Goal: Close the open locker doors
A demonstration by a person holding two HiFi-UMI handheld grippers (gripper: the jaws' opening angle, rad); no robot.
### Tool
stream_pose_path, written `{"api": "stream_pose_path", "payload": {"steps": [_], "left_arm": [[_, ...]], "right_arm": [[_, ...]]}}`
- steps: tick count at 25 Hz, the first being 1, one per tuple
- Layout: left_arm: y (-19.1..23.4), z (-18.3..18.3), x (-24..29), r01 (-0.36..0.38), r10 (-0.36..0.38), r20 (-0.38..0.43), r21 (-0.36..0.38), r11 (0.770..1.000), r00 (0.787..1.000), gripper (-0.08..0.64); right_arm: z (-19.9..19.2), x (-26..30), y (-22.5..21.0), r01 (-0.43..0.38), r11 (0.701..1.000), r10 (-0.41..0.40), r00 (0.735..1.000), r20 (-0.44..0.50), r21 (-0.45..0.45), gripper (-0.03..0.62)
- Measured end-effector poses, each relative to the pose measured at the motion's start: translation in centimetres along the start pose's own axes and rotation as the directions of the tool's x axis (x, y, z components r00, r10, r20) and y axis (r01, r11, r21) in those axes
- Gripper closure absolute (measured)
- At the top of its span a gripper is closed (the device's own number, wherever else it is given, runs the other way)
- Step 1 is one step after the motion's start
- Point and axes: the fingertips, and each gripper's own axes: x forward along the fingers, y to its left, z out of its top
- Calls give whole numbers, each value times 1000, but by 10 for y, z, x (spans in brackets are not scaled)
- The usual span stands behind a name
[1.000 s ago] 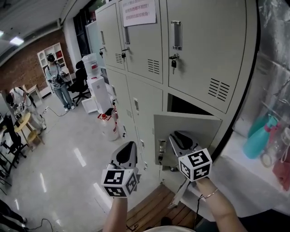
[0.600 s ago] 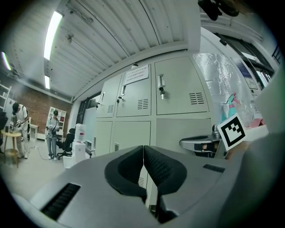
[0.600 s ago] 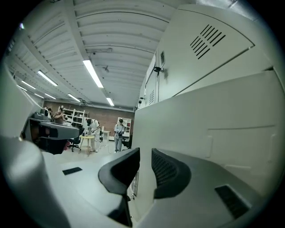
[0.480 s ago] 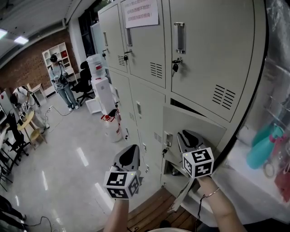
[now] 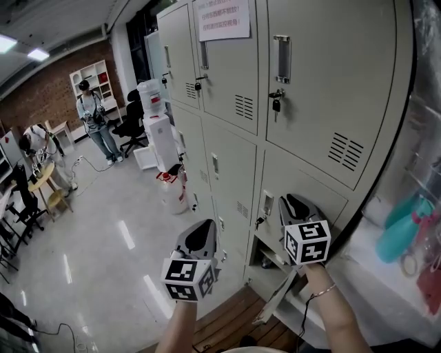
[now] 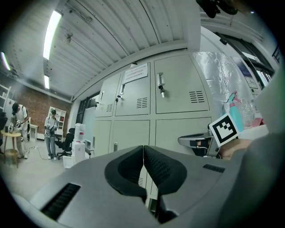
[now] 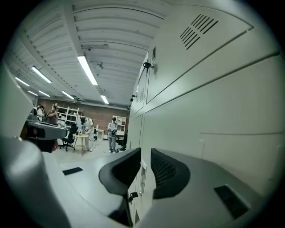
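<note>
The bank of lockers point(image 5: 227, 83) is pale grey sheet steel, flat-panelled, each door with a slotted vent, a recessed rectangular pull and a small lock; a key point(image 5: 275, 105) hangs from the lock of the upper right door and a white paper notice point(image 5: 224, 17) is stuck high on the one beside it. The task's locker door point(image 5: 310, 183), the middle one of the right column, lies all but flush with its neighbours, only a thin dark seam showing along its top edge. The right tool point(image 5: 295, 205) is held level against the smooth painted face of that door, just beside its pull point(image 5: 266, 203); whether it actually touches cannot be told. Its ribbed black pads point(image 7: 167, 171) stand a narrow gap apart with nothing between them, and they have just been closing. The left tool point(image 5: 201, 233) hangs level, away from the lockers over the glossy, light-streaked floor point(image 5: 103, 234), its curved rubber pads point(image 6: 158, 167) pressed together on nothing. Under the task's door a lower compartment point(image 5: 265, 258) gapes dark. Brown wooden boards point(image 5: 227, 320) lie at the foot of the lockers.
</note>
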Motion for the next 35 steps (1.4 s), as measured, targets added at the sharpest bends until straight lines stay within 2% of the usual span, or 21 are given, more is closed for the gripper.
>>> {"api": "stream_pose_path", "payload": {"steps": [7,14,25,35], "left_arm": [[2,3,-14,8,-8,8,9,1000,1000,538],[-5,0,-35,47,-47,24,1,999,999,538],[-48,-15,-65,179,-179,5,12,984,984,538],[-89,-44,-88,283,-283,-50,3,959,958,538]], "right_arm": [[-4,-7,1,-4,999,4,1000,-8,48,535],[-3,-49,32,-22,998,20,1000,20,65,535],[-17,-143,52,58,993,-63,997,49,99,535],[-73,-225,47,193,968,-190,981,-33,161,535]]}}
